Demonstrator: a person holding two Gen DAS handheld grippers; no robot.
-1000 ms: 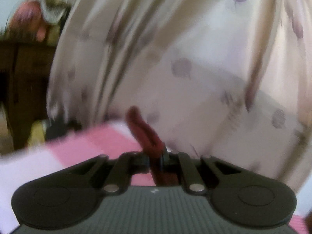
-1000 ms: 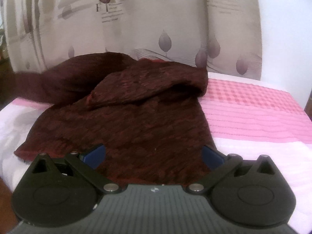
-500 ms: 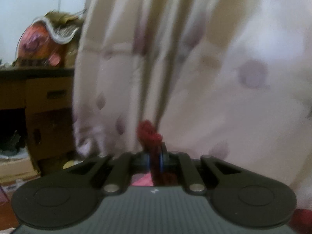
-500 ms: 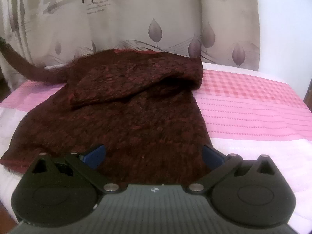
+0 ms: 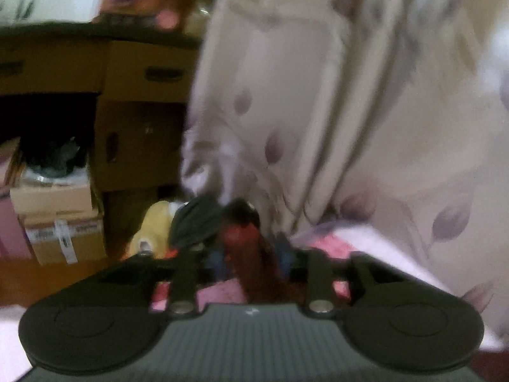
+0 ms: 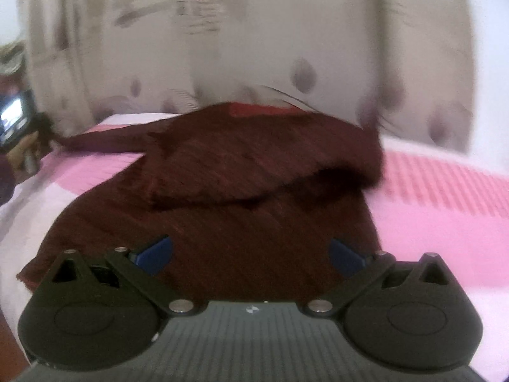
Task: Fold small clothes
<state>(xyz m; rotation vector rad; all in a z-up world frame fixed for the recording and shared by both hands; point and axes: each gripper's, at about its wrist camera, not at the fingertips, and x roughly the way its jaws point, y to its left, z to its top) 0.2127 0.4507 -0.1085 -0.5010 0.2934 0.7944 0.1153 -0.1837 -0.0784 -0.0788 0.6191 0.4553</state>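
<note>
The dark red knitted garment (image 6: 254, 197) lies on the pink-and-white bedspread (image 6: 445, 197), its upper part folded over the body. The right gripper (image 6: 251, 251) hovers over its near hem, fingers (image 6: 156, 250) spread wide and empty. The left gripper (image 5: 251, 254) has just been opening; a strip of the garment stands between its parted fingers. A leaf-print curtain (image 5: 350, 111) hangs close behind, cardboard boxes (image 5: 63, 222) stacked to the left.

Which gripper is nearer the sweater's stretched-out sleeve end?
Left. The left gripper has the sleeve end between its just-opened jaws; the right gripper hangs open over the sweater's body, away from it.
</note>
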